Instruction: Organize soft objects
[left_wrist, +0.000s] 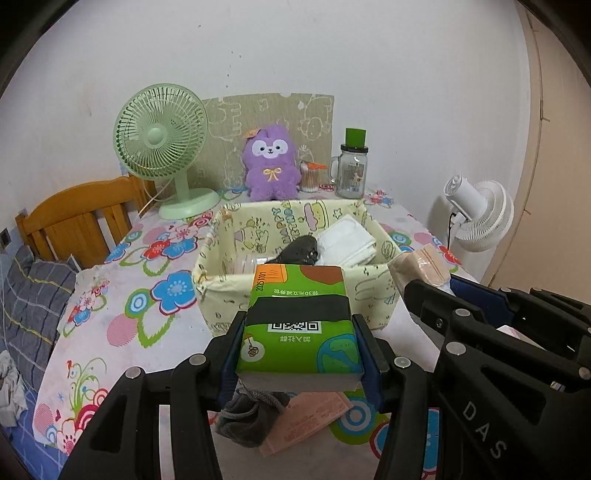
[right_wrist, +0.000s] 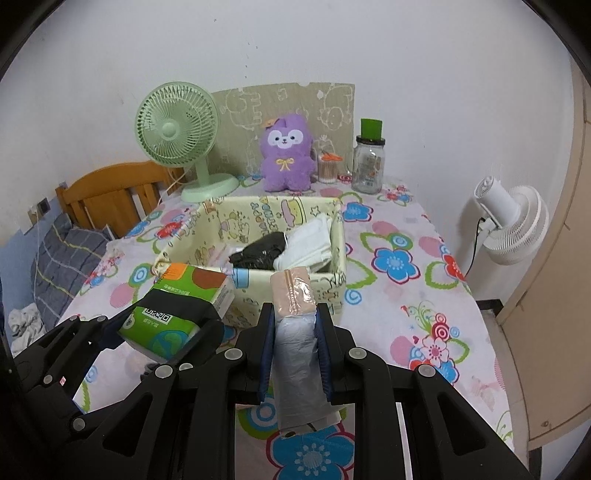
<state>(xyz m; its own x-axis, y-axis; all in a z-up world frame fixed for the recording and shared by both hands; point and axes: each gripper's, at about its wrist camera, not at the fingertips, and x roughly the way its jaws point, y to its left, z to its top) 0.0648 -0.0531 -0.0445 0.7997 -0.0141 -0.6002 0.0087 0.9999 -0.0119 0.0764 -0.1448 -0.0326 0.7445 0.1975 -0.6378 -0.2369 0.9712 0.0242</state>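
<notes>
While clamped: tissue pack (left_wrist: 299, 325) left, pouch (right_wrist: 293, 314) right.

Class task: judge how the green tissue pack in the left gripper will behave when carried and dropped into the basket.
The green tissue pack, clamped by the left gripper, holds its block shape, so probably light and squashy. Its glossy wrapper may slip.

grey pouch (left_wrist: 255, 410) half hidden under tissue pack (left_wrist: 299, 328), basket (left_wrist: 221, 273) contents partly obscured, cotton swab jar (left_wrist: 309, 179) label unreadable, pillow (left_wrist: 33, 306) cut off at left edge
</notes>
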